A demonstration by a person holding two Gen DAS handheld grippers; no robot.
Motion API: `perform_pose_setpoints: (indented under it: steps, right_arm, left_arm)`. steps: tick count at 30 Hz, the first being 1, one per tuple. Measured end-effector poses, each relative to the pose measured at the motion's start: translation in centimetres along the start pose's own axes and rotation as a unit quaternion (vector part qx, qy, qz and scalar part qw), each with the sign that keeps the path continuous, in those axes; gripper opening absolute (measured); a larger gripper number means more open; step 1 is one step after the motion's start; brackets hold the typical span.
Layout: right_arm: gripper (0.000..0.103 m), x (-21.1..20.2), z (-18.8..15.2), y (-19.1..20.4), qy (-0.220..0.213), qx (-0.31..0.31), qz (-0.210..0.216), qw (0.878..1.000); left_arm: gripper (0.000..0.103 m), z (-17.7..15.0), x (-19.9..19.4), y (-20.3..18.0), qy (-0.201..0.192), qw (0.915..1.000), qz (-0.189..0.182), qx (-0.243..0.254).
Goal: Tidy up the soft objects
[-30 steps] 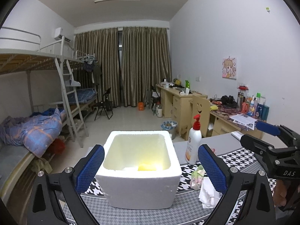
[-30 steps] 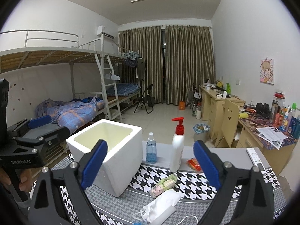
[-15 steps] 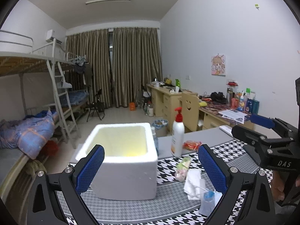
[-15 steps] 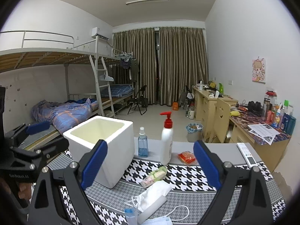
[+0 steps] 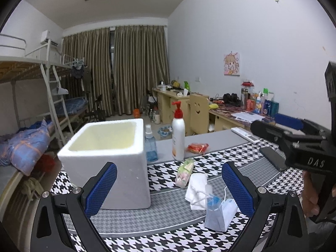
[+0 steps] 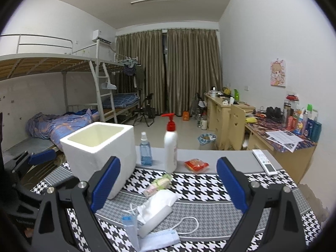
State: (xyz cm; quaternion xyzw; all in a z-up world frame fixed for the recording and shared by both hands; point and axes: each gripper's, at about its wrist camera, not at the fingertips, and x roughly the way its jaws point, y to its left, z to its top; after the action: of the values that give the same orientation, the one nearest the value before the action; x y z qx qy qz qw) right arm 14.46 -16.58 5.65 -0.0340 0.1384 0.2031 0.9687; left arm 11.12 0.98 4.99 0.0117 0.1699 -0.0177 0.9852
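Note:
A white foam box (image 5: 105,153) (image 6: 100,153) stands open-topped on the houndstooth cloth, left of centre. Right of it lie a green-pink soft packet (image 5: 183,171) (image 6: 159,183), a white tissue pack (image 5: 197,187) (image 6: 157,208) and a light blue face mask (image 5: 218,212) (image 6: 155,237) with its ear loop. My left gripper (image 5: 169,187) is open above the near edge, holding nothing. My right gripper (image 6: 168,183) is open too, with the tissue pack and mask lying below its fingers. Each gripper shows at the edge of the other's view.
Behind the soft things stand a white pump bottle (image 6: 170,147) and a blue spray bottle (image 6: 146,150), with a red snack packet (image 6: 196,164) beside them. A remote (image 6: 263,161) and a dark phone (image 5: 271,157) lie at the right. Bunk beds are left, desks right.
Both grippers have drawn back from the foam box toward the near edge. The box looks smaller and the tissue pack and mask have come into view. Both stay open.

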Motion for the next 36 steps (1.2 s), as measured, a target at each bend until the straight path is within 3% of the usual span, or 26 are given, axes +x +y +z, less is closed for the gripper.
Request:
perform_pose_setpoints:
  steps: [20,36]
  right_arm:
    - [0.095,-0.7,-3.4,-2.7,0.022,0.025,-0.029,0.999]
    - [0.095,-0.9,-5.0,-4.7,0.04,0.045,-0.059,0.996]
  left_arm:
    - [0.1,-4.0,2.1,-4.0,0.042,0.9979,-0.049,0.01]
    - [0.099,-7.0,5.1,-6.0,0.103,0.9936,-0.046,0.003]
